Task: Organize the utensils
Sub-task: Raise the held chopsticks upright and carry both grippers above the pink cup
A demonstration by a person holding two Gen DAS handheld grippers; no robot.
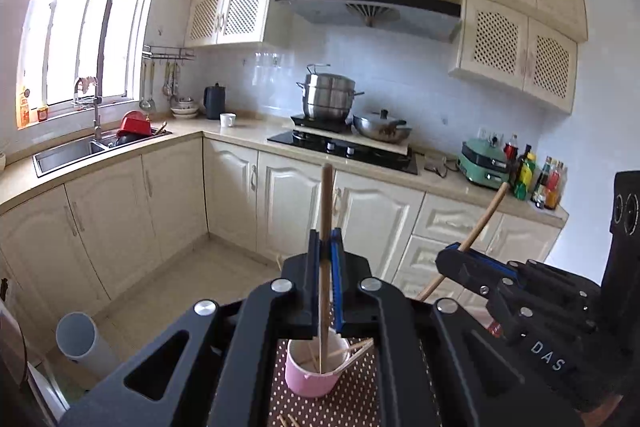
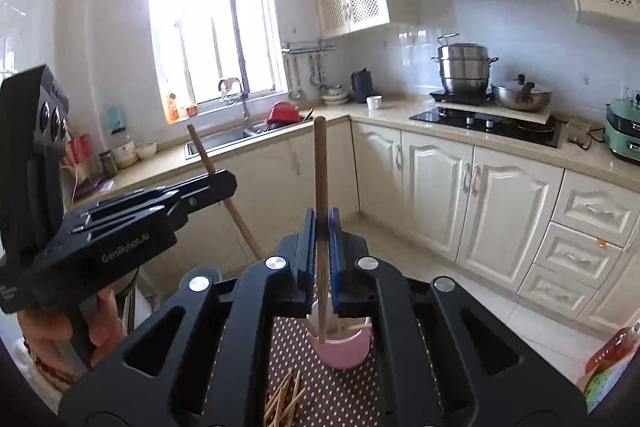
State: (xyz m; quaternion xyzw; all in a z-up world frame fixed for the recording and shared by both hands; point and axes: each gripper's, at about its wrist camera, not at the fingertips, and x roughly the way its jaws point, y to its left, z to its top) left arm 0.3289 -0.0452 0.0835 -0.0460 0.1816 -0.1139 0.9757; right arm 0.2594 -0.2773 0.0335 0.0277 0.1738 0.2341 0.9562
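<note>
One chopstick is pinched in each gripper, both held above the table. In the left wrist view, the left gripper is pressed tight on a wooden chopstick, which stands nearly upright between the blue pads, its top raised against the cabinet doors and its lower end reaching down into the pink cup. A few more sticks are seen leaning inside that cup, which sits on the brown dotted cloth.

Over on the right of that same view, the right gripper is seen side-on, clamped on a second chopstick that slants up toward the counter.

From the right wrist view, the second chopstick is gripped upright between closed pads, with the pink cup directly below. A loose bundle of chopsticks is lying on the dotted cloth near the bottom edge. The left gripper is carried by a hand at the left.
</note>
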